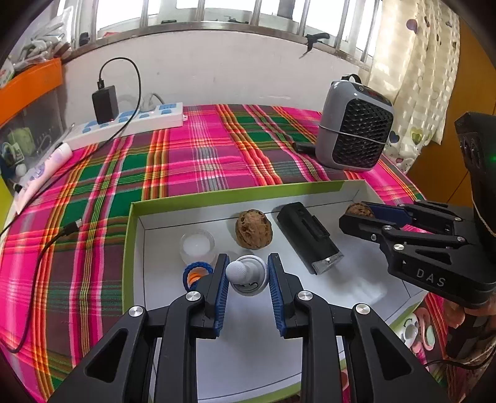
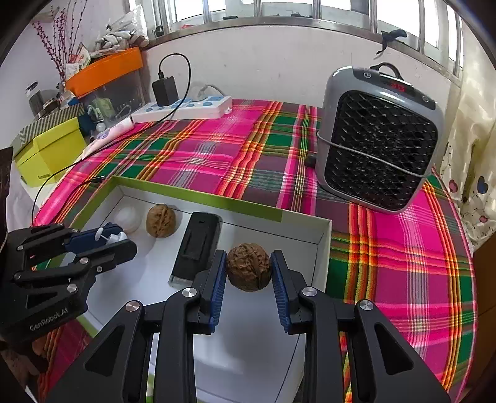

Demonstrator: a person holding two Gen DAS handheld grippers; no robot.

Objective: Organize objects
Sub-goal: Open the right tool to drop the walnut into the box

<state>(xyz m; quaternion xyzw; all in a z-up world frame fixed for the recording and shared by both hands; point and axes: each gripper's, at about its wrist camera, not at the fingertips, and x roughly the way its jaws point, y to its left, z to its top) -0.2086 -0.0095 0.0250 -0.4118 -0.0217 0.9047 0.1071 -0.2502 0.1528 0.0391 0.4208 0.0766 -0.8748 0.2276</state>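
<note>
Brown walnut (image 2: 248, 270) clamped in right tool (image 2: 248, 272), white knob (image 1: 246, 274) clamped in left tool (image 1: 248, 274), over box (image 1: 133, 235).

Ahead of you a pink and green plaid cloth (image 2: 217, 155) covers the tabletop. At its far right stands a grey fan heater (image 2: 381, 139) with a black grille, upright and facing you. Along the far wall lies a white power strip (image 2: 186, 110) with blue sockets; a black adapter (image 2: 164, 90) is plugged into it, and its black cable (image 2: 62, 176) trails over the cloth's left side. Beyond the left edge you see a yellow-green box (image 2: 49, 155) and an orange bin (image 2: 105, 69). A patterned curtain (image 1: 412, 86) hangs at the right below the barred window (image 1: 223, 12).
</note>
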